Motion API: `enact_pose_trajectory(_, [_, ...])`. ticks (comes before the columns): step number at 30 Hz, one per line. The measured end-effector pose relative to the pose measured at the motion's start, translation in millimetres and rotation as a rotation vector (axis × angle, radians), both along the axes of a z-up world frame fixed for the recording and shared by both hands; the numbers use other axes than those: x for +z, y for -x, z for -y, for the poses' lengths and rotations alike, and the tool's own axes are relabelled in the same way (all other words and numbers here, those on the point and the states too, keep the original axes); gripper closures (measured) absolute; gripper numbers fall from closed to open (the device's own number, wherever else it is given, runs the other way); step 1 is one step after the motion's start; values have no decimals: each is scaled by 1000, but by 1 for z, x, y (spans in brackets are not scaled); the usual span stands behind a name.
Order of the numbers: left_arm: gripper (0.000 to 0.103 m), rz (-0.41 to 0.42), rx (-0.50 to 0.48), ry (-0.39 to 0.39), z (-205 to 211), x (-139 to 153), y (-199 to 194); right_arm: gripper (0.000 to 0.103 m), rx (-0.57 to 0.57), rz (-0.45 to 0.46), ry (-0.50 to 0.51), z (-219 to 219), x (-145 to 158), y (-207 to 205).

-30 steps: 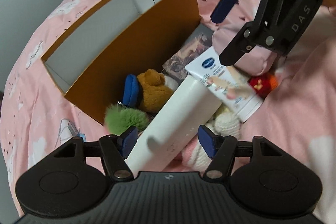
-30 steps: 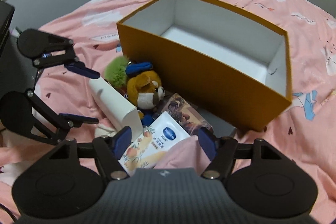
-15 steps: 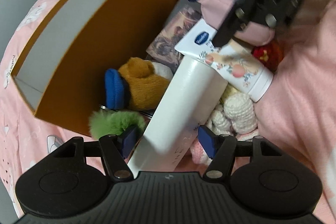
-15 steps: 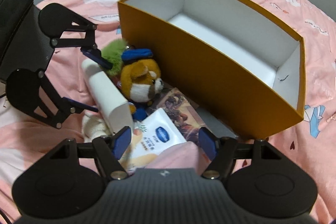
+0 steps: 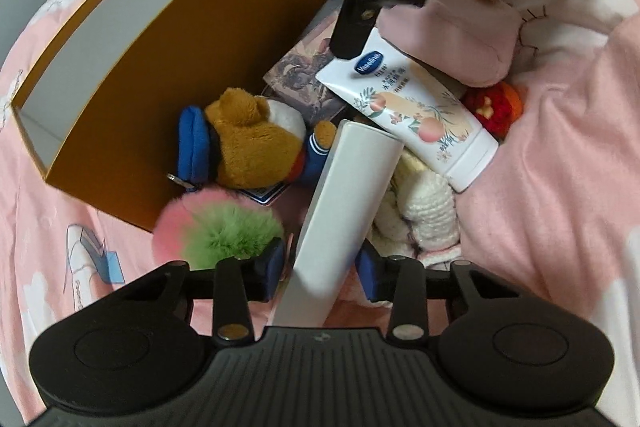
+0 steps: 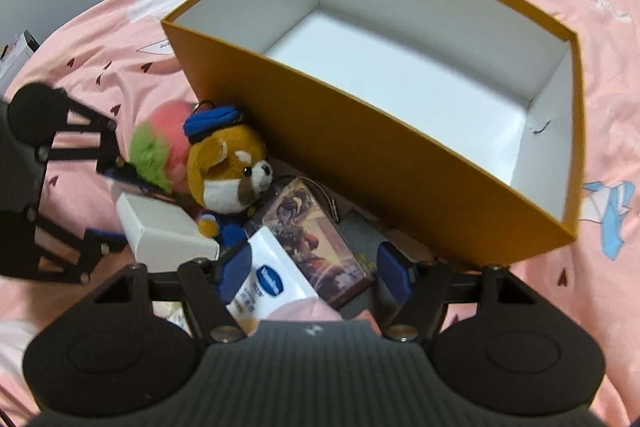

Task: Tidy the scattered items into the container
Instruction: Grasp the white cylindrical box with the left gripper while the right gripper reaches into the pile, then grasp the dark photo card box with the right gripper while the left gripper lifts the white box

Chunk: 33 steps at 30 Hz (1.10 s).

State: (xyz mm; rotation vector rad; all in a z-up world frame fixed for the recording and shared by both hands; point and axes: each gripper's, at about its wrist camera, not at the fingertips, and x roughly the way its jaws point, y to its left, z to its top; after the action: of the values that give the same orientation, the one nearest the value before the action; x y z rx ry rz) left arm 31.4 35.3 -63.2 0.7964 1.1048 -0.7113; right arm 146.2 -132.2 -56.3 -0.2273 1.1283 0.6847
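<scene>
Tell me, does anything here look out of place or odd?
Yes. The orange box holds nothing, while every item lies heaped outside against its wall: the plush bear, the lotion tube, and the long white box, which is propped askew across the heap.

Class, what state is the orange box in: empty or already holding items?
Empty. The orange box shows a bare white floor and walls, while the plush bear and lotion tube lie outside it.
</scene>
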Motion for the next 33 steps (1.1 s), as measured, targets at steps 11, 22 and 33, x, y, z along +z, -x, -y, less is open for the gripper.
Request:
enact_pose_trajectory(11, [59, -35, 273, 172, -39, 10, 5, 45, 64, -71, 0, -27, -30, -31])
enact_pose_trajectory(22, [64, 30, 631, 293, -48, 21, -9, 52, 146, -20, 52, -45, -31, -21])
enact_pose_trajectory(33, [64, 64, 730, 315, -64, 23, -4, 64, 324, 33, 50, -50, 14, 20])
